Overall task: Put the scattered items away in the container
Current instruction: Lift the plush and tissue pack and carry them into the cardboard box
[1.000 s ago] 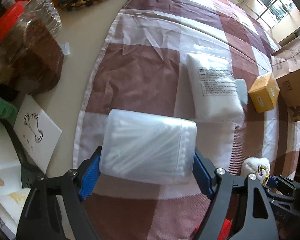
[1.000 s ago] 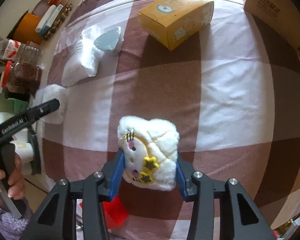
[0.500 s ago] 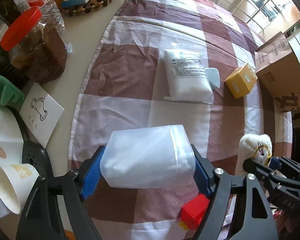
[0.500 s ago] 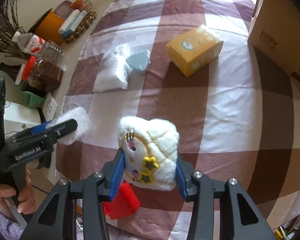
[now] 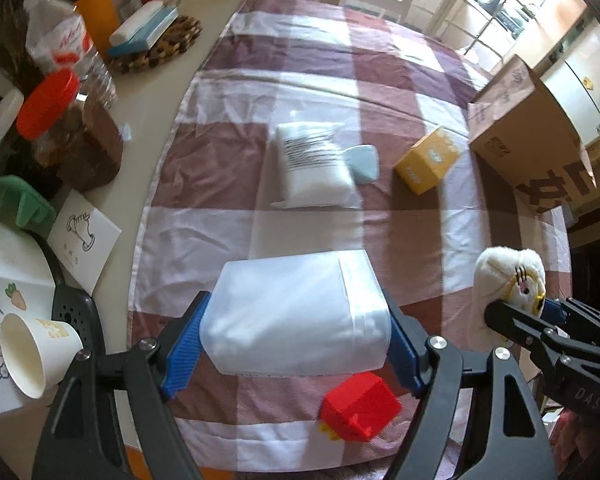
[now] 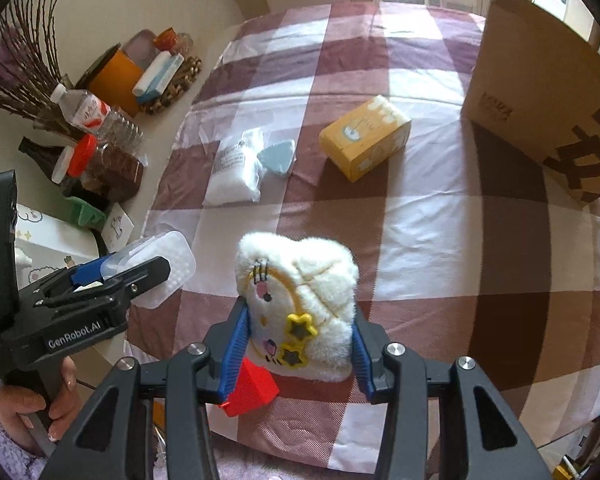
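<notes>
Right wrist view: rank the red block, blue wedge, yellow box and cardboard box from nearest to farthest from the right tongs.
1. Red block, just below the tongs, on the left.
2. Blue wedge, ahead and slightly left, beside the white packet.
3. Yellow box, ahead and to the right; close to the wedge in range, so this order is loose.
4. Cardboard box, far right.

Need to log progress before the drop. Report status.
Left gripper shut on cotton swab box; right gripper shut on plush toy. Both clear of the cloth. Cardboard box far right. Yellow box between.
</notes>
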Action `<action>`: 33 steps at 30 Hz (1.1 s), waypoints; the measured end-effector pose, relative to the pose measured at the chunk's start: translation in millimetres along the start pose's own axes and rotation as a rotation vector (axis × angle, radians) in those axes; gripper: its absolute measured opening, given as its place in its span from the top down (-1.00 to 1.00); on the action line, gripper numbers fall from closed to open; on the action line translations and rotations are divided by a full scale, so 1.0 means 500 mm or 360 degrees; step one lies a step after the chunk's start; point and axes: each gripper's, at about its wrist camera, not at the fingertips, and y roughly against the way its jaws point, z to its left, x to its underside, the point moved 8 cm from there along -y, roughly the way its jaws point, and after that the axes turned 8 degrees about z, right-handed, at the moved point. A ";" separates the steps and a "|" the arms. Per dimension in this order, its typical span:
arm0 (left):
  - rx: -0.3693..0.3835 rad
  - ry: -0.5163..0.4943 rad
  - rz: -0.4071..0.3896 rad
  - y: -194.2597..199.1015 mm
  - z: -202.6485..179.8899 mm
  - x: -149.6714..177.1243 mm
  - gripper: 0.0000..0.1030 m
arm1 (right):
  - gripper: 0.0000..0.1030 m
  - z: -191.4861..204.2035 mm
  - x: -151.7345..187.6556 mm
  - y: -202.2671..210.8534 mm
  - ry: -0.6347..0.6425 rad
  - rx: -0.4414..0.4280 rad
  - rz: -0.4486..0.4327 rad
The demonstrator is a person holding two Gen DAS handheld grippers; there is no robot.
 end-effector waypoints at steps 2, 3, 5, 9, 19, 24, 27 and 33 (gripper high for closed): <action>0.0001 -0.0024 -0.0009 0.008 -0.016 -0.002 -0.55 | 0.10 -0.009 0.001 0.017 -0.0012 0.0013 -0.0027; -0.0003 -0.0047 -0.0012 0.013 -0.029 -0.003 -0.55 | 0.10 -0.013 0.002 0.023 -0.0019 0.0018 -0.0037; 0.0000 -0.0078 -0.0019 0.018 -0.047 -0.003 -0.55 | 0.10 -0.024 0.005 0.036 -0.0041 0.0023 -0.0056; 0.0006 -0.0166 -0.0014 0.020 -0.094 0.000 -0.55 | 0.10 -0.050 0.016 0.060 -0.0085 0.0022 -0.0081; 0.0029 -0.0364 0.0010 0.009 -0.204 0.010 -0.55 | 0.10 -0.125 0.048 0.102 -0.0225 0.0052 -0.0143; 0.0028 -0.0453 0.0021 0.004 -0.255 0.015 -0.55 | 0.10 -0.160 0.064 0.115 -0.0289 0.0061 -0.0162; 0.0029 -0.0497 0.0030 -0.001 -0.283 0.016 -0.55 | 0.10 -0.180 0.073 0.123 -0.0325 0.0066 -0.0176; 0.0029 -0.0587 0.0044 -0.009 -0.340 0.016 -0.55 | 0.10 -0.229 0.088 0.142 -0.0406 0.0087 -0.0206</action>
